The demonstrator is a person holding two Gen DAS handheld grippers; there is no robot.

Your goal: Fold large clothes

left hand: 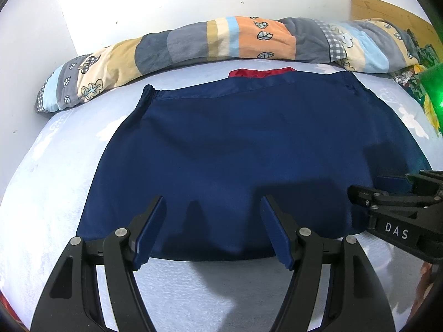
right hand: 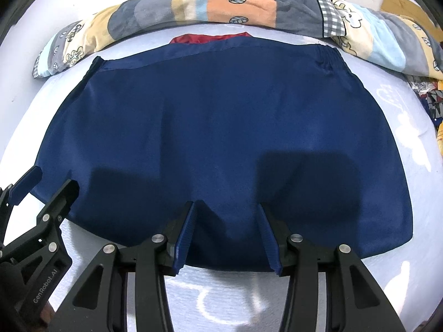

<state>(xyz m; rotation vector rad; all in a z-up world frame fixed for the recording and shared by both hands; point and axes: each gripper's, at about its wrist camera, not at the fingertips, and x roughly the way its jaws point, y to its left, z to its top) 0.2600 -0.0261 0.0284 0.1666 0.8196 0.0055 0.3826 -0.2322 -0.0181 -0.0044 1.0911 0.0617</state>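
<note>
The navy garment (right hand: 221, 144) lies flat on the pale sheet (left hand: 41, 193), folded edge nearest the tongs and elastic band farthest, a red lining (right hand: 213, 38) peeking out beyond it, likely ready for another fold. Both tongs hover over the near edge with nothing between their pads: the left gripper (left hand: 213, 229) stands apart, and so does the right gripper (right hand: 227, 235), less widely. A rolled quilt (left hand: 193, 41) lies beyond. Lettering reads "DAS" on the right gripper, "GenRobot.AI" on the left.

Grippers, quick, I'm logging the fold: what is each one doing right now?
Left gripper: open, holding nothing, over the dark blue satin garment.
Right gripper: open, empty, over the same garment's near edge.
</note>
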